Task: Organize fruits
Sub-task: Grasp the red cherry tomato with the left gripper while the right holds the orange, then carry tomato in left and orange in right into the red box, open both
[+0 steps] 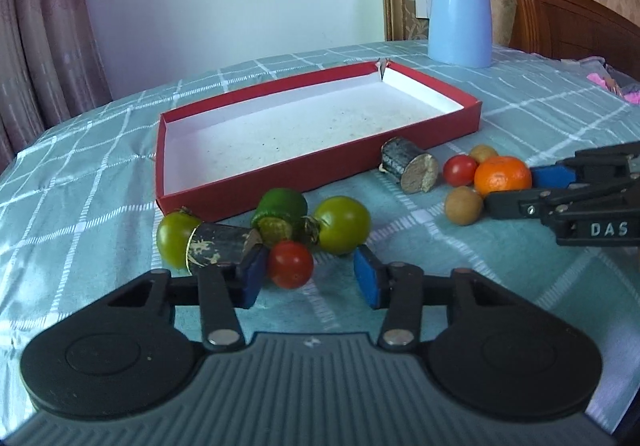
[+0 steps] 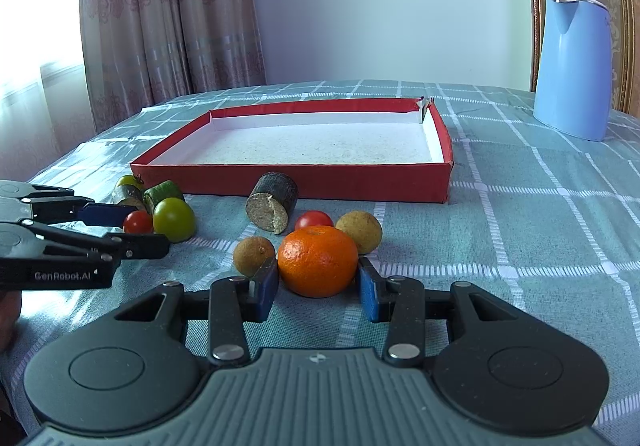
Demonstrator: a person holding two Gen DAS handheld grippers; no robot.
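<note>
Left tool sits low over the checked counter, jaws apart around a red tomato: left pad touching it, right pad clear, so nothing clamped. Right tool is clenched on the orange, both blue pads against its sides. Red tray lies just behind both fruit clusters, its long side running across, floor bare. Green tomatoes and a dark cane stub crowd the left tool; that stub lies lengthwise left to right. Open cloth stretches right toward the blue kettle.
</note>
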